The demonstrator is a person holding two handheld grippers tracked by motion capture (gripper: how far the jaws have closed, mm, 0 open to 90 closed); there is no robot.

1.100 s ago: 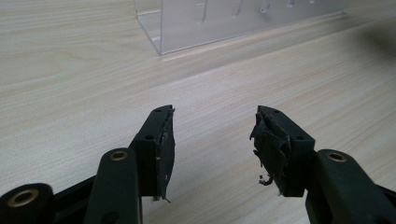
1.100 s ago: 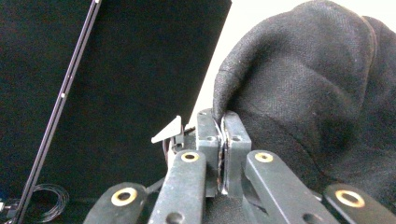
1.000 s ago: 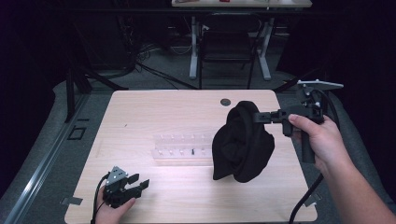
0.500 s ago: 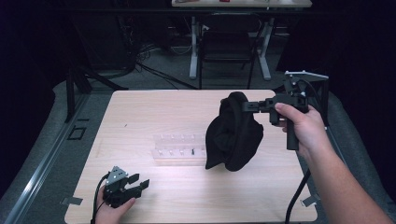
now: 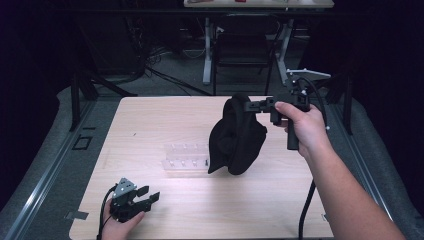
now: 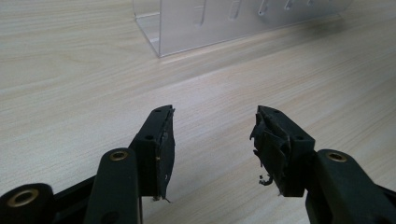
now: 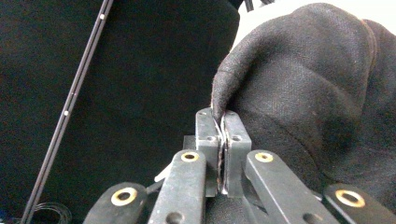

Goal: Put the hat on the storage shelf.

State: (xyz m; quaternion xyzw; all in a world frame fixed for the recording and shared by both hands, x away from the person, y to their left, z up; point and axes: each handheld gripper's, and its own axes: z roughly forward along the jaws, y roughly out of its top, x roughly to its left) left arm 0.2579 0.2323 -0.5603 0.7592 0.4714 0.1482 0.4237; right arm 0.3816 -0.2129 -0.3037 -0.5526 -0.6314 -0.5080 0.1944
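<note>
- Resting at the near left corner of the wooden table (image 5: 150,120), the left gripper (image 5: 145,196) lies in the person's left hand (image 5: 117,227), its jaws spread apart with nothing between them; bare wood lies between it and the clear acrylic rack (image 5: 185,159).
- Seen from the left gripper view, that rack (image 6: 224,21) stands a little beyond the worn fingertips (image 6: 275,144), its slots showing as pale bars; what sits in them cannot be told.
- Just right of the rack, a black cloth (image 5: 237,137) hangs free in the air, its lower folds above the table and covering the rack's right end in the high view.
- Right of the rack and higher, the right gripper (image 5: 252,105) is clamped tight on the cloth's top edge, held level by the right hand (image 5: 302,125).
- In the right gripper view the cloth's hem (image 7: 219,100) is pinched between the closed jaws.
- Beyond the rack, the table's far half is open wood up to its far edge.
</note>
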